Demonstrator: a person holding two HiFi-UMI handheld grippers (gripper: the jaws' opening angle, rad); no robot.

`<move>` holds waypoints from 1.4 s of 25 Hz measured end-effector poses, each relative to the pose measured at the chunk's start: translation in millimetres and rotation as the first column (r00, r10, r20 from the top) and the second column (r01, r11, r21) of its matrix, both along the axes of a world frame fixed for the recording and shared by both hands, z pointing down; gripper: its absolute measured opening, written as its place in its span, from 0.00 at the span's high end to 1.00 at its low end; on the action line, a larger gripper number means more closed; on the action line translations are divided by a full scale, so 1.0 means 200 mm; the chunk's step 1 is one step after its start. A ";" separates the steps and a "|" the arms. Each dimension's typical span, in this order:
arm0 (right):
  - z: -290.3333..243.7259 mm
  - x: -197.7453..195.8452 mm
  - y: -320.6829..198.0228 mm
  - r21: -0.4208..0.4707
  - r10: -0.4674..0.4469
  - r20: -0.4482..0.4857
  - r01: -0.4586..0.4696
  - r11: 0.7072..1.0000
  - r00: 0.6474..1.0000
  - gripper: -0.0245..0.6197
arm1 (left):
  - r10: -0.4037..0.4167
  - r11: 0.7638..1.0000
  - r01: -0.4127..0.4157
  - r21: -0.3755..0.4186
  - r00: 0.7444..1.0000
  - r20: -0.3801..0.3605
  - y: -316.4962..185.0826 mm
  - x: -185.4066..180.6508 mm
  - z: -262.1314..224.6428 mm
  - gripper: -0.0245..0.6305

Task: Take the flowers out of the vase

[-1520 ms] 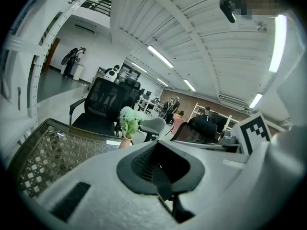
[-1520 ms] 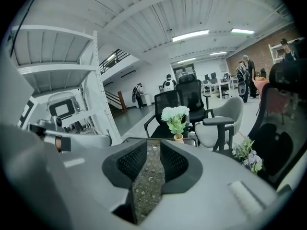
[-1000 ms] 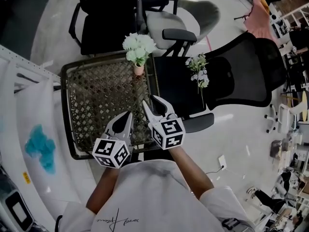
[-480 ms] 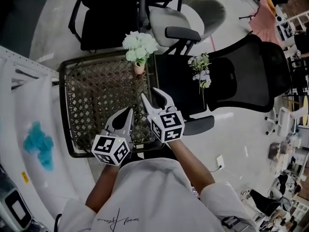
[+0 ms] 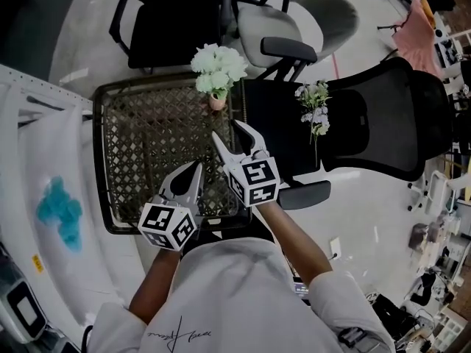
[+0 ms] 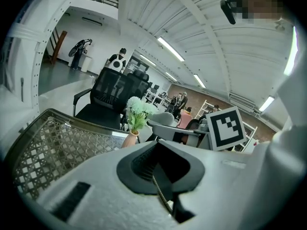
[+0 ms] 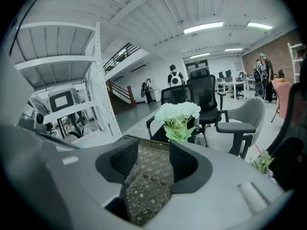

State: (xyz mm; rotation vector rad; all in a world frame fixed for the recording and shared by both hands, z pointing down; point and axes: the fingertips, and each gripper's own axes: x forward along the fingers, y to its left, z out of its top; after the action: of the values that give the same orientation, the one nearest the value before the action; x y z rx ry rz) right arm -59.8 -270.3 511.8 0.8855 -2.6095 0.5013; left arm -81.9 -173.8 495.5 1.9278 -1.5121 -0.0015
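Left gripper pressed together, empty; right gripper just beside, spread, just opened wider, nothing between its jaws. Below both, woven table. Ahead, well apart, at table's far edge, white flowers upright in small vase. Farther right, loose sprig on black chair

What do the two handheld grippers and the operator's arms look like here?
The left gripper and right gripper are pale grey plastic, with pointed jaws lined with black ribbed pads. Each carries a white cube with black square markers. The person wears a white short-sleeved shirt.
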 end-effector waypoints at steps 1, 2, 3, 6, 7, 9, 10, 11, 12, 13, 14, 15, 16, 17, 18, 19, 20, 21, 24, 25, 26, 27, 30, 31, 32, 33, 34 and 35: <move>0.01 -0.01 -0.01 0.003 -0.001 0.000 0.001 1.000 1.000 0.64 | -0.006 1.000 0.006 -0.006 1.000 0.001 0.00 -0.01 0.01 0.96; 0.01 -0.01 -0.03 0.005 -0.001 0.001 0.001 1.000 1.000 0.64 | -0.013 1.000 0.013 -0.012 1.000 0.002 0.00 -0.01 0.01 0.96; 0.02 -0.02 -0.04 0.007 -0.001 0.003 0.001 1.000 1.000 0.64 | -0.019 1.000 0.019 -0.017 1.000 0.001 0.01 -0.01 0.02 0.96; 0.04 -0.04 -0.08 0.023 -0.007 -0.002 0.007 1.000 1.000 0.60 | -0.031 0.999 0.031 -0.036 0.999 -0.003 0.01 -0.01 0.05 0.96; 0.05 -0.04 -0.09 0.030 -0.006 -0.006 0.006 1.000 1.000 0.59 | -0.033 0.999 0.033 -0.042 0.999 -0.005 0.01 -0.01 0.07 0.96; 0.08 -0.04 -0.12 0.036 0.000 -0.015 0.001 0.999 1.000 0.56 | -0.035 0.998 0.035 -0.051 0.999 -0.008 0.01 -0.01 0.08 0.96; 0.09 -0.04 -0.13 0.037 0.002 -0.019 -0.001 0.999 1.000 0.54 | -0.036 0.998 0.035 -0.055 0.999 -0.009 0.01 -0.01 0.09 0.96; 0.10 -0.04 -0.15 0.037 0.002 -0.023 -0.001 0.999 1.000 0.54 | -0.037 0.998 0.036 -0.058 0.999 -0.010 0.01 0.00 0.09 0.96; 0.11 -0.04 -0.16 0.038 0.002 -0.026 -0.001 0.999 1.000 0.54 | -0.037 0.997 0.036 -0.063 0.999 -0.010 0.01 0.00 0.10 0.96; 0.12 -0.04 -0.17 0.039 0.001 -0.028 0.000 0.999 1.000 0.54 | -0.037 0.997 0.036 -0.068 0.999 -0.010 0.02 0.00 0.11 0.96; 0.13 -0.05 -0.19 0.040 0.002 -0.028 0.000 0.999 1.000 0.53 | -0.037 0.997 0.037 -0.075 0.999 -0.009 0.02 -0.01 0.12 0.96; 0.14 -0.05 -0.20 0.041 0.002 -0.028 -0.001 0.999 1.000 0.52 | -0.039 0.996 0.038 -0.083 0.999 -0.007 0.03 -0.01 0.13 0.96; 0.15 -0.06 -0.22 0.042 0.004 -0.026 -0.003 0.999 1.000 0.52 | -0.042 0.995 0.042 -0.090 0.999 -0.007 0.03 -0.02 0.14 0.96; 0.15 -0.06 -0.23 0.041 0.006 -0.021 -0.005 0.999 1.000 0.51 | -0.048 0.994 0.047 -0.096 0.999 -0.006 0.04 -0.02 0.15 0.96; 0.16 -0.07 -0.24 0.040 0.009 -0.013 -0.008 0.999 1.000 0.49 | -0.054 0.993 0.053 -0.101 0.999 -0.006 0.05 -0.03 0.16 0.96; 0.17 -0.07 -0.25 0.037 0.013 -0.006 -0.013 0.999 1.000 0.47 | -0.060 0.993 0.059 -0.106 0.998 -0.004 0.05 -0.04 0.17 0.96; 0.17 -0.08 -0.27 0.036 0.019 0.000 -0.019 0.999 1.000 0.46 | -0.063 0.992 0.062 -0.110 0.998 -0.003 0.06 -0.04 0.18 0.96; 0.18 -0.08 -0.28 0.034 0.025 0.003 -0.025 0.999 1.000 0.45 | -0.065 0.991 0.064 -0.115 0.998 -0.002 0.07 -0.04 0.19 0.96; 0.23 -0.08 -0.31 0.028 0.040 -0.001 -0.039 0.999 0.999 0.43 | -0.076 0.988 0.075 -0.133 0.997 -0.001 0.10 -0.05 0.21 0.96; 0.25 -0.08 -0.32 0.028 0.042 -0.004 -0.041 0.999 0.999 0.43 | -0.083 0.987 0.082 -0.138 0.997 -0.001 0.11 -0.06 0.21 0.96; 0.26 -0.08 -0.33 0.028 0.043 -0.006 -0.043 0.999 0.999 0.43 | -0.089 0.986 0.088 -0.143 0.996 0.000 0.11 -0.06 0.22 0.96; 0.27 -0.09 -0.34 0.028 0.045 -0.007 -0.044 0.999 0.999 0.42 | -0.093 0.985 0.092 -0.149 0.996 0.002 0.12 -0.06 0.23 0.96; 0.31 -0.10 -0.37 0.032 0.041 -0.011 -0.041 0.999 0.999 0.41 | -0.088 0.983 0.087 -0.163 0.996 0.006 0.14 -0.05 0.26 0.96; 0.32 -0.11 -0.38 0.033 0.037 -0.016 -0.037 0.999 0.999 0.41 | -0.083 0.983 0.083 -0.165 0.997 0.007 0.14 -0.04 0.27 0.96; 0.34 -0.11 -0.38 0.033 0.034 -0.020 -0.033 0.999 0.999 0.40 | -0.080 0.983 0.080 -0.167 0.997 0.007 0.14 -0.03 0.27 0.96; 0.35 -0.12 -0.39 0.034 0.031 -0.022 -0.030 0.999 0.999 0.40 | -0.078 0.983 0.078 -0.167 0.997 0.009 0.14 -0.02 0.28 0.96; 0.36 -0.13 -0.40 0.035 0.030 -0.023 -0.029 0.999 0.999 0.40 | -0.077 0.983 0.077 -0.164 0.997 0.010 0.14 -0.02 0.28 0.96; 0.36 -0.14 -0.42 0.037 0.030 -0.023 -0.029 0.999 0.999 0.40 | -0.077 0.984 0.078 -0.161 0.997 0.012 0.13 -0.01 0.28 0.96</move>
State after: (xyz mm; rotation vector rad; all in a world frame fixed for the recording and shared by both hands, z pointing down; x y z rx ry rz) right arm -87.0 -353.6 584.5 0.9371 -2.5953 0.4498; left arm -84.6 -147.5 551.4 1.7419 -1.5412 0.0890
